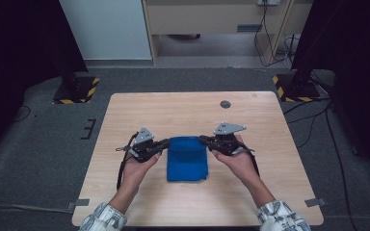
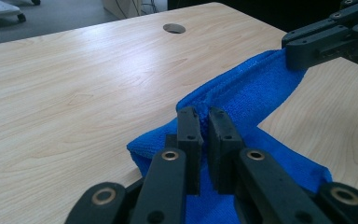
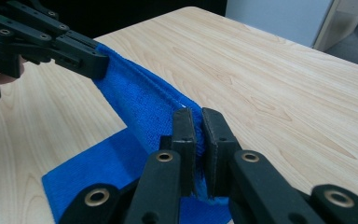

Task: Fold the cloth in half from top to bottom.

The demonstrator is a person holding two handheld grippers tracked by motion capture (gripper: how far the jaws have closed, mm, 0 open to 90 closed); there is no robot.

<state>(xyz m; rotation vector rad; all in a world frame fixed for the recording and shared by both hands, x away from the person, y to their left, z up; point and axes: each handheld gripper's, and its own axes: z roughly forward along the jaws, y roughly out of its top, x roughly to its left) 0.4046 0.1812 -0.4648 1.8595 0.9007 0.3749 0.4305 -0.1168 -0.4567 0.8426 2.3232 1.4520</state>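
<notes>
The cloth lies on the table, a little nearer me than its middle. My left gripper sits at its far left corner, my right gripper at its far right corner. A cable hole lies farther off, to the right.

Light wooden table with a round cable hole, folded blue cloth lying near its middle

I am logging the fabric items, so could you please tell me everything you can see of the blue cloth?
The cloth is bright blue, terry-like with a stitched hem, and lies partly folded on the wooden table. Its far edge is lifted and stretched between the left tongs and the right tongs, each shut on a corner, while the near part rests flat on the table.
</notes>
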